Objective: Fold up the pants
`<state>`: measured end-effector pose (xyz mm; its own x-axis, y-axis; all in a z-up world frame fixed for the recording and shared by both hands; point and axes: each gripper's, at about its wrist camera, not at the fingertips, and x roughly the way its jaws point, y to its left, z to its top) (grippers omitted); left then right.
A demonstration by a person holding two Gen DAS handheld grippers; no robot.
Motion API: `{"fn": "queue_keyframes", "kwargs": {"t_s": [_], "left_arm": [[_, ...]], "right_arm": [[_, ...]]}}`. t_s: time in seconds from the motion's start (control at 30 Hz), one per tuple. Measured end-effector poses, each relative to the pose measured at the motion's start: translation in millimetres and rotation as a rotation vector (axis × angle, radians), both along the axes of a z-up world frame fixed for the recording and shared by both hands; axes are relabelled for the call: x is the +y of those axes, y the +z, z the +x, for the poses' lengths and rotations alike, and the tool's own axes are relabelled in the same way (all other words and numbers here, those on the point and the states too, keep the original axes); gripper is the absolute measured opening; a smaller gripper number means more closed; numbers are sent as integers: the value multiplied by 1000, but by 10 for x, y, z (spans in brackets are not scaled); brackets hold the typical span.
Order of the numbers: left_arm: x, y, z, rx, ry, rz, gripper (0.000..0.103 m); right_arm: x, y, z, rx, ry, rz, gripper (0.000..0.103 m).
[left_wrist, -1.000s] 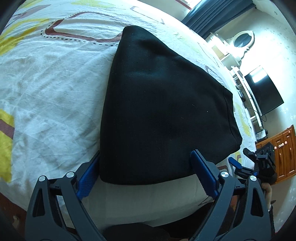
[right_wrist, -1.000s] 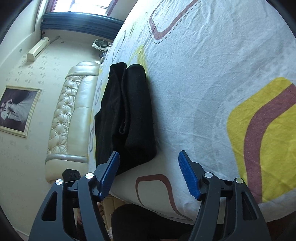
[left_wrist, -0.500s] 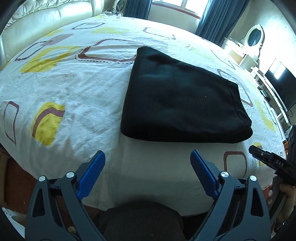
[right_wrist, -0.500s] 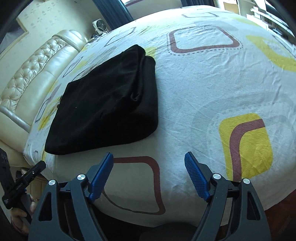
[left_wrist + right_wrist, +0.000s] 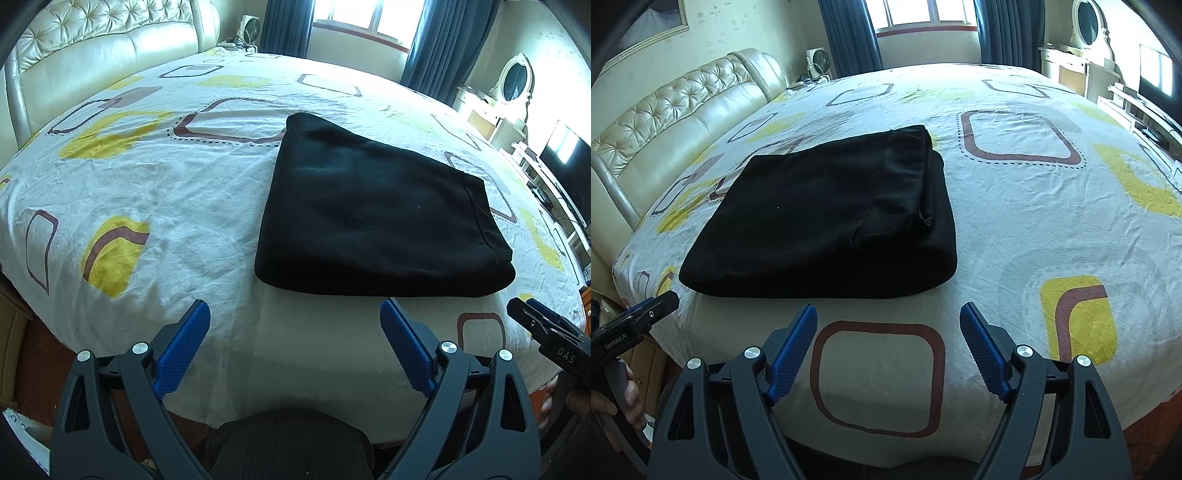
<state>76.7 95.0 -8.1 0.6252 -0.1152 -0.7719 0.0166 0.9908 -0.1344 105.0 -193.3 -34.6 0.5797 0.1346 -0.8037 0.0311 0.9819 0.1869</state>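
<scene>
Folded pants [image 5: 376, 218] lie on the bed [image 5: 177, 206], headboard [image 5: 92, 55] behind left.

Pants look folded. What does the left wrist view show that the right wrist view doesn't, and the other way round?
Only the left wrist view: the folded black pants' smooth top and hemmed right edge, plus the right gripper's tip at the frame's right edge.

Only the right wrist view: the layered, tucked fold end of the pants, a framed picture on the wall, and the left gripper at the frame's left edge.

Both: the pants lying free on the white patterned bedsheet, the cream tufted headboard, and open, empty jaws on the left gripper and right gripper.
</scene>
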Motion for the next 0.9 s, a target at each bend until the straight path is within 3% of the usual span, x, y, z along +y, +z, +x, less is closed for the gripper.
{"fn": "queue_keyframes", "kwargs": {"t_s": [0.9], "left_arm": [[-114,66,-38,-35,-50,38,93]], "right_arm": [[71,-71,-40,30,-8,34,79]]}}
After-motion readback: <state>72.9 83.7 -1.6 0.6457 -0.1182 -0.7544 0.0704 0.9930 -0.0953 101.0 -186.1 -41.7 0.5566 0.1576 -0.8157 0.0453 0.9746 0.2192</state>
